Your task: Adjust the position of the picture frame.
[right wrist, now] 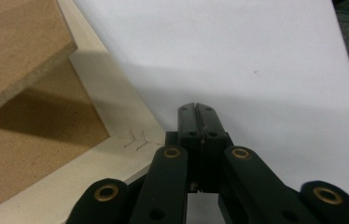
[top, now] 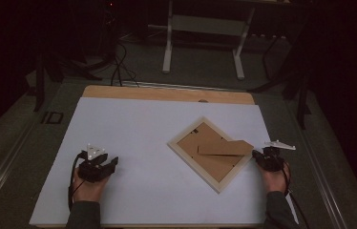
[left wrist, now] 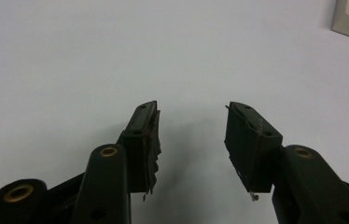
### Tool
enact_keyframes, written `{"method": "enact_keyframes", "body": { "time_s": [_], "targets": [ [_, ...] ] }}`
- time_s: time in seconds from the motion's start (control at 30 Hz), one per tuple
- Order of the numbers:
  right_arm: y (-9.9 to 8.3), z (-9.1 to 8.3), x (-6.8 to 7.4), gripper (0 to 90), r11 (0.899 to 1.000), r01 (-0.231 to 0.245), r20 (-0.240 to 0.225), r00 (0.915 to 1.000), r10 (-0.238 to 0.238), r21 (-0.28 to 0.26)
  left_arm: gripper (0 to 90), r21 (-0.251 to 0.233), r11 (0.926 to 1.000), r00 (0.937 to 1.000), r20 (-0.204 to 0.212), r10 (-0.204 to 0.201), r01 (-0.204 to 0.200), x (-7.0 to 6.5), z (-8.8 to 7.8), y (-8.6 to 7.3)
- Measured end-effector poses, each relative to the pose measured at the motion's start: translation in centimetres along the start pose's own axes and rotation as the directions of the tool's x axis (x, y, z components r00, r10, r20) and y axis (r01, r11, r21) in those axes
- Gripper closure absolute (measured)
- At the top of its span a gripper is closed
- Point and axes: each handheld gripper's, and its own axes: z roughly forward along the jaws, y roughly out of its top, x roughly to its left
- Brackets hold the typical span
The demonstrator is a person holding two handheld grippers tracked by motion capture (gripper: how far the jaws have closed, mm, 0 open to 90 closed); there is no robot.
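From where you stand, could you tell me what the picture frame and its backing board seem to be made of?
Picture frame: pale, unpainted-looking wood with a matte finish; metal staples show at its corner joint. Backing board: brown, dull fibreboard, probably hardboard or MDF, judging by the fibrous cut edge of its stand flap.

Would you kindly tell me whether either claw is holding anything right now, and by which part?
Nothing is held. The left claw stands open over the bare white sheet, and the right claw is shut on nothing beside the corner of the picture frame.

High view over whole table (top: 119,124); 2 close tool views sharing it.
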Motion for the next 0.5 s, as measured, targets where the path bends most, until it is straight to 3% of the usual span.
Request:
{"method": "enact_keyframes", "body": {
  "time_s": [0.5],
  "targets": [
    [-0.2, -0.1, 1.2, 90.0, 1.0, -0.01, -0.011, 0.9999, 0.01, 0.005, 54.6, 0.003, 1.0, 1.0, 0.003, 0.0, 0.0, 0.0, 0.1, 0.0]
  ]
}}
